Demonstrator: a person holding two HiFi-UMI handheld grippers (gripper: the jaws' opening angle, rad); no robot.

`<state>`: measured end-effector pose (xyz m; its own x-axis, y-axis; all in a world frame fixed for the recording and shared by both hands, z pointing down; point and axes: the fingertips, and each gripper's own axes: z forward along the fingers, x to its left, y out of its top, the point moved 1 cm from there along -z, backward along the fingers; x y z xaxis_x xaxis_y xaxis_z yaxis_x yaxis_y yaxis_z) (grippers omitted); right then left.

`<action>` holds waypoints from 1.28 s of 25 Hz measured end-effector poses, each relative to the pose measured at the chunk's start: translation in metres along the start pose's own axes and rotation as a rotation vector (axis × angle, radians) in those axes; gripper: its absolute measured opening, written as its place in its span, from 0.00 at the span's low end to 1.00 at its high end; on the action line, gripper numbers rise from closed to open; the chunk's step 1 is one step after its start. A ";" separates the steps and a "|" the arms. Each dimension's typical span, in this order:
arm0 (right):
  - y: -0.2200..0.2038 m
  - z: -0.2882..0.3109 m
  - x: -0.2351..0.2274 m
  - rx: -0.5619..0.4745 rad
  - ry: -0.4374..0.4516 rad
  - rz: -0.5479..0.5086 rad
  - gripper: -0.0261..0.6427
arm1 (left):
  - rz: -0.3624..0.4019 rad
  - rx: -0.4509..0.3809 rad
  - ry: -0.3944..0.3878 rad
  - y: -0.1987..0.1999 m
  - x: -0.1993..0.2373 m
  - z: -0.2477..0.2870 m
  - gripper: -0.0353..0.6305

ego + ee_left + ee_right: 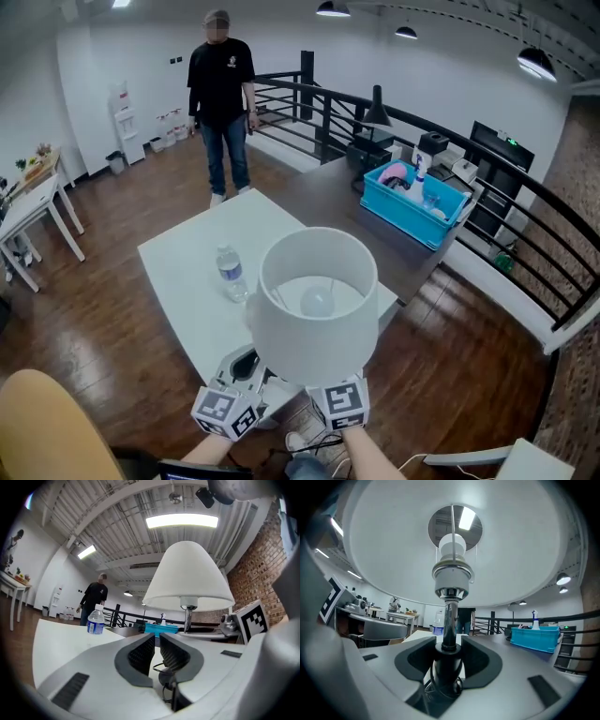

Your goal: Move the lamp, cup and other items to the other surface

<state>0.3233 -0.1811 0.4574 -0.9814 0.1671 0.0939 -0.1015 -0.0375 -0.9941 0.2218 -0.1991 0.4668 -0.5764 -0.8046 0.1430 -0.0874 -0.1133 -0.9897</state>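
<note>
A table lamp with a white shade (317,300) hangs over the front edge of the white table (187,272). My right gripper (449,653) is shut on the lamp's chrome stem (450,620), just above its black base. In the head view only that gripper's marker cube (339,403) shows under the shade. My left gripper (157,646) sits just left of the lamp, jaws almost together, with the lamp's black cord (164,667) pinched low between them. In the left gripper view the shade (188,578) rises to the right. A water bottle (232,274) stands on the white table.
A dark table (319,192) behind the white one carries a blue bin (412,202) with several items and a black lamp (377,108). A person (221,103) stands beyond the tables. A black railing (525,187) runs along the right. A yellow chair back (37,422) is at my lower left.
</note>
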 end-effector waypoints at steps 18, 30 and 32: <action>-0.061 0.079 -0.078 0.007 0.044 0.053 0.28 | 0.056 0.052 0.065 -0.009 0.026 0.080 0.12; -0.072 0.069 -0.084 0.004 0.026 0.074 0.50 | 0.044 0.075 0.051 -0.021 0.013 0.076 0.12; -0.073 0.063 -0.086 0.016 0.017 0.091 0.50 | 0.042 0.076 0.048 -0.022 0.011 0.076 0.12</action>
<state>0.4045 -0.2550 0.5252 -0.9839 0.1790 0.0020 -0.0146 -0.0692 -0.9975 0.2788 -0.2500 0.4896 -0.6164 -0.7812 0.0992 -0.0008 -0.1253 -0.9921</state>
